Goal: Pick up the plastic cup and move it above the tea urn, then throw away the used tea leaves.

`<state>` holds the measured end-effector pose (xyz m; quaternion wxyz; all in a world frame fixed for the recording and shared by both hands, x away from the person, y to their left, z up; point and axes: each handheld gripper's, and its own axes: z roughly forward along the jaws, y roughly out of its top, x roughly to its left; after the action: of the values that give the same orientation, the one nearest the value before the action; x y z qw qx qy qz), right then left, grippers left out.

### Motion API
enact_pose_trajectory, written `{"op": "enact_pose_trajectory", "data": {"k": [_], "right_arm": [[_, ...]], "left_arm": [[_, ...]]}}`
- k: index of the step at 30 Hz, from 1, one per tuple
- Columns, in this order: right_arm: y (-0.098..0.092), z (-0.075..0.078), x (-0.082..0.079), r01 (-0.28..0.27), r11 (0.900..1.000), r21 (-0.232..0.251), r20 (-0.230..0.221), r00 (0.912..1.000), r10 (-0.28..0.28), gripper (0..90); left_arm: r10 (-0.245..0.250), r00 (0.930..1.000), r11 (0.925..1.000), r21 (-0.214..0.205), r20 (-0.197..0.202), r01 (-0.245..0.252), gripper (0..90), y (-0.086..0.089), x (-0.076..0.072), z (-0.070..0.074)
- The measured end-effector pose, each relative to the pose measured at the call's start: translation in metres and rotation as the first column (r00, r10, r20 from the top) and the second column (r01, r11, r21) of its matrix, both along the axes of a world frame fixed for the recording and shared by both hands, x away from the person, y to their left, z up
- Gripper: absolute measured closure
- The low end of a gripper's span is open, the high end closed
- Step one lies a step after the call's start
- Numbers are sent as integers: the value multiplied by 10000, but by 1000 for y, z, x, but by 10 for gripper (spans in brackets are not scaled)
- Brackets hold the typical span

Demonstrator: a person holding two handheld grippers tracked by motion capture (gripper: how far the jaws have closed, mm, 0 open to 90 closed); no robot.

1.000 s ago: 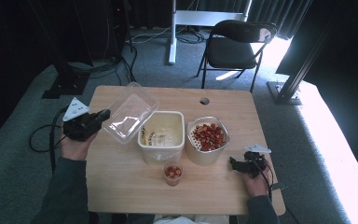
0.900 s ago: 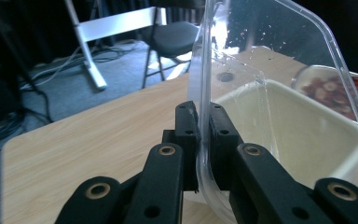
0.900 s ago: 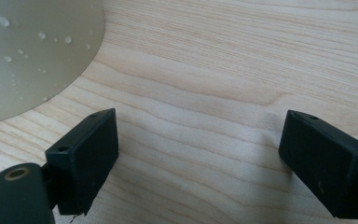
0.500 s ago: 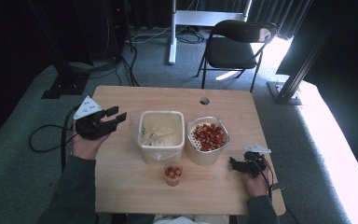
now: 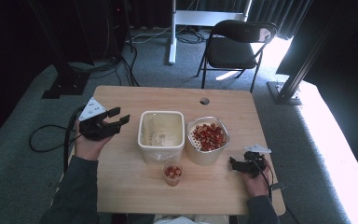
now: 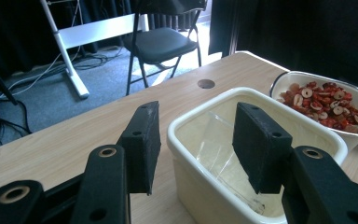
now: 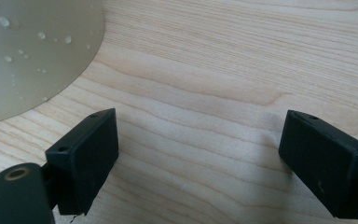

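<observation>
With the lid dropped inside the cream tub [image 5: 161,135], our left claw [image 5: 116,117] has just been opening, empty; next, reach the cup [image 5: 173,172] with the open, empty right claw [image 5: 233,164].

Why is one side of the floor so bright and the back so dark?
High view: sunlight washes out the grey carpet at right, while the back stays near black. Left gripper view: the black jaws up close look soft, the folding chair sharper. Right gripper view: even light on the wooden table, no glare.

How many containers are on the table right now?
3: a cream tub at centre, a bowl of red slices to its right, a small cup in front of them.
</observation>
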<state>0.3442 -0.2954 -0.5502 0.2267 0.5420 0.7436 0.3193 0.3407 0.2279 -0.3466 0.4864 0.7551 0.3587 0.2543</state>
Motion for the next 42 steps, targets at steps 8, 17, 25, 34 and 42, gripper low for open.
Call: {"op": "enact_pose_trajectory", "data": {"k": [8,17,25,34,42], "right_arm": [[0,0,0,2,10000,-7,3,10000,-2,114],[1,0,-2,-46,10000,6,69,10000,46,145],[2,0,-5,58,10000,36,97,9999,-58,168],[9,6,-12,-460,9989,-71,-317,9984,458,232],[31,15,-25,-1352,9908,-95,211,9906,1354,274]], "left_arm": [[189,9996,9998,-6,-198,-189,496,6,2,-8],[216,9994,9998,38,-261,-215,478,9,0,-19],[-75,9996,10000,-15,-257,75,462,8,-12,-39],[-557,9980,9984,-17,-289,557,463,3,-37,-70],[-1204,9910,9907,567,-586,1237,464,-17,-59,-104]]}}
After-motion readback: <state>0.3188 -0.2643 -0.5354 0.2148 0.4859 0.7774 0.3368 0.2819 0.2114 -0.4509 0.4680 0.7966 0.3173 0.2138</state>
